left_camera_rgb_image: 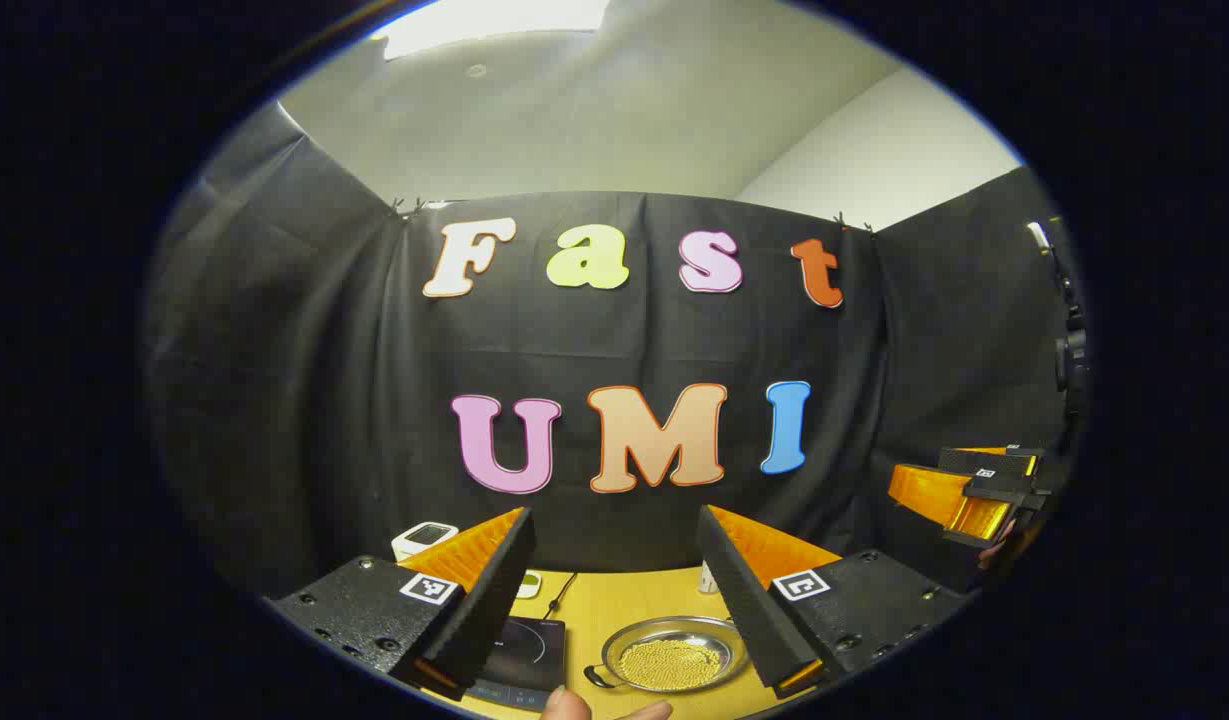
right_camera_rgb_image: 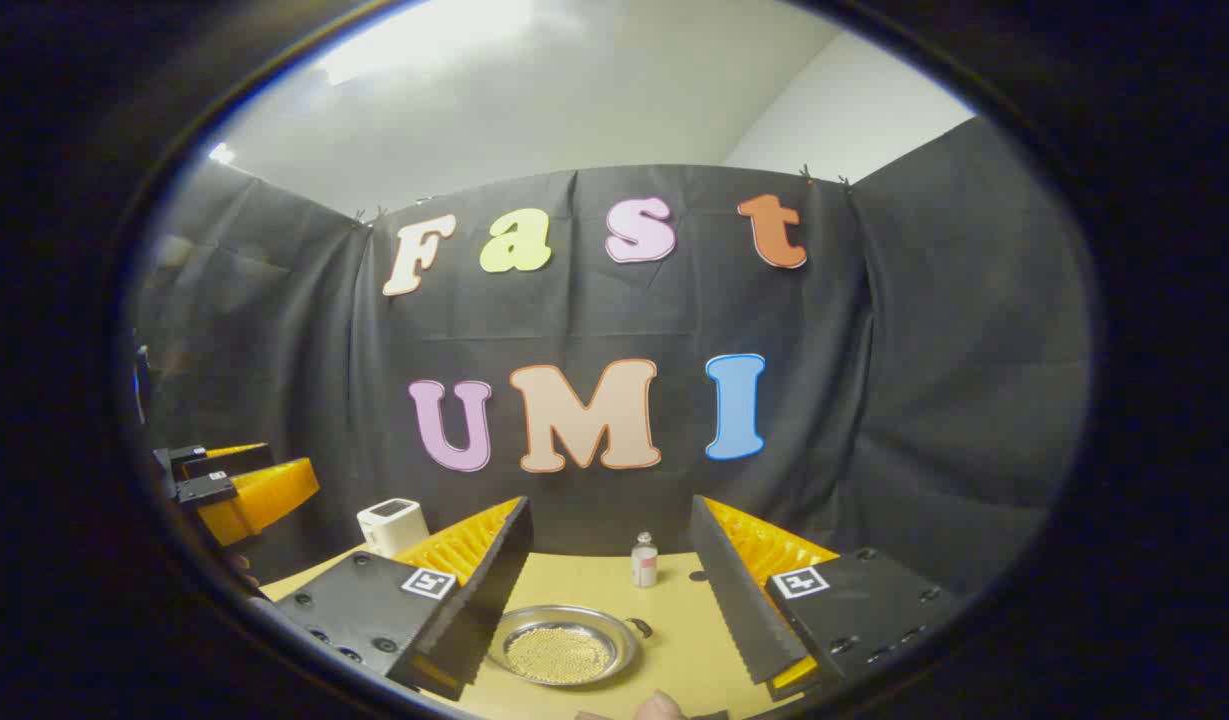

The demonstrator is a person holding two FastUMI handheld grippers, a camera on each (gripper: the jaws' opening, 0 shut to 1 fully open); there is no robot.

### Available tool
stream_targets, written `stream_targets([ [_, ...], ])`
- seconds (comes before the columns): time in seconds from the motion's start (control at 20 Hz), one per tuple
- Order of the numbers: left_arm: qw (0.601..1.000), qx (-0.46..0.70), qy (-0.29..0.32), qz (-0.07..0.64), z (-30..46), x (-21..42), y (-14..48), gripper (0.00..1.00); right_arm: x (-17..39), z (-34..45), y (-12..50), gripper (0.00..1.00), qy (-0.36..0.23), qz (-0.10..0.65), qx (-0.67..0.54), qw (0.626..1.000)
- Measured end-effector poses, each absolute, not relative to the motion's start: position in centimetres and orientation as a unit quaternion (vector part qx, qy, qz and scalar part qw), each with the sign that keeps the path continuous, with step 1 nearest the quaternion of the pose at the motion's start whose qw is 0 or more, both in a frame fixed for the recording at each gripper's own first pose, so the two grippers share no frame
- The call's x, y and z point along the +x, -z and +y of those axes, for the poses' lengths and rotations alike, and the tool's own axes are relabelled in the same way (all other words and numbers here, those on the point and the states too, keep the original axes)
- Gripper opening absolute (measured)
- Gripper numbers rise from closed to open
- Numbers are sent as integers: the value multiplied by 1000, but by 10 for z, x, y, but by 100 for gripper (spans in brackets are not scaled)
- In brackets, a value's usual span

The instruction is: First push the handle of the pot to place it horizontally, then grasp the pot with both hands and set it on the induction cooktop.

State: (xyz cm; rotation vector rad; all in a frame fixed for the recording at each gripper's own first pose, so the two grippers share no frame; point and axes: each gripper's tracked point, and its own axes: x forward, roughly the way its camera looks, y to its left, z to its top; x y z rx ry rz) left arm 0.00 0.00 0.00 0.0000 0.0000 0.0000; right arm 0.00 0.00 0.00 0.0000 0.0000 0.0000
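From my left gripper view, going left to right, a small white device [left_camera_rgb_image: 423, 538] sits at the back of the wooden table [left_camera_rgb_image: 624, 600], then the dark induction cooktop [left_camera_rgb_image: 522, 655] lies low beside my left finger, and just to its right sits the pot [left_camera_rgb_image: 674, 655], a shallow metal pan holding small golden beads, with a short dark handle on its left rim. My left gripper [left_camera_rgb_image: 614, 600] hangs above them with its fingers spread wide and nothing between them. Far to the right I see my other gripper held up in the air. A fingertip [left_camera_rgb_image: 566, 706] shows at the bottom edge. In my right gripper view, the white device [right_camera_rgb_image: 392, 526] stands at the left rear, the pot [right_camera_rgb_image: 562, 645] rests on the table [right_camera_rgb_image: 674, 650] between my fingers' lines, its small handle seemingly on the right rim, though it is tiny. A little bottle [right_camera_rgb_image: 644, 560] stands behind it. My right gripper [right_camera_rgb_image: 609, 600] is likewise wide apart, holding nothing.
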Motion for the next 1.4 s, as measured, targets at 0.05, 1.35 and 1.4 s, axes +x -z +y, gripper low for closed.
stream_targets([
  [0.05,1000,0,4,0,-4,0,1,99,-1,1,-1,98,0,-2,-1,1000],
  [1.35,1000,6,-8,9,45,-30,5,99,-6,50,14,59,-12,18,-27,999],
  [1.4,1000,6,-7,10,49,-30,6,99,-6,52,17,46,-5,21,-27,999],
])
